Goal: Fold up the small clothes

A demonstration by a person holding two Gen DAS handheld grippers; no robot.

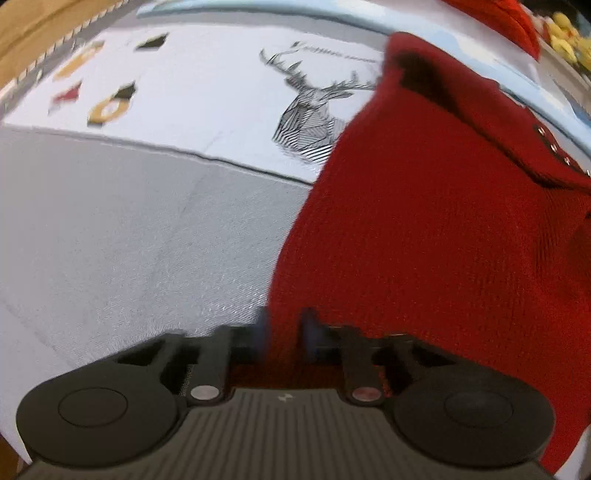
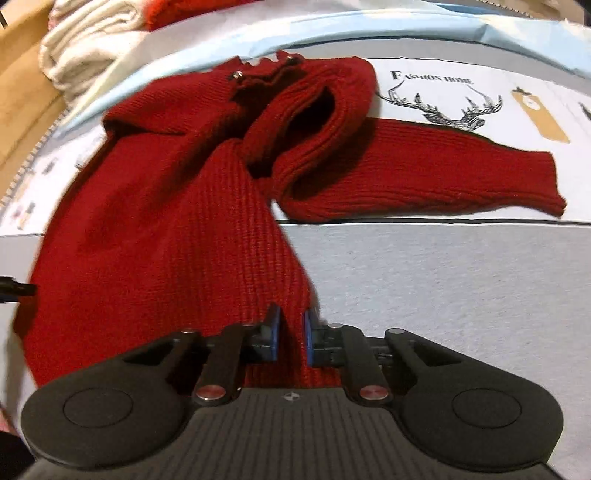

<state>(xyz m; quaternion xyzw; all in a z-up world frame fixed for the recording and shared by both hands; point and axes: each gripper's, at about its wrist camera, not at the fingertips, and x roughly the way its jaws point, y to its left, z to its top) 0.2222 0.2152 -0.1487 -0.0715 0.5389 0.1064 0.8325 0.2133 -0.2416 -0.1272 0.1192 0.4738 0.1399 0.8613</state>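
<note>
A small dark red knitted sweater [image 2: 177, 206] lies on a grey and white cloth [image 2: 443, 273]. Its right sleeve [image 2: 424, 173] stretches out flat to the right, and the collar end with metal snaps [image 2: 236, 75] lies far from me. My right gripper [image 2: 291, 332] is shut on the sweater's near hem at its right corner. In the left wrist view the same sweater [image 1: 424, 229] fills the right half, and my left gripper [image 1: 286, 332] is shut on its near left edge. The hem between the two grippers is lifted off the cloth.
The cloth has a printed deer head [image 1: 314, 118] and the words "Fashion Home" [image 2: 430, 77]. A pale blue edge [image 2: 406, 26] borders it at the back. Folded white cloth [image 2: 88, 51] and another red garment [image 1: 506, 18] lie beyond. The other gripper's tip [image 2: 16, 290] shows at left.
</note>
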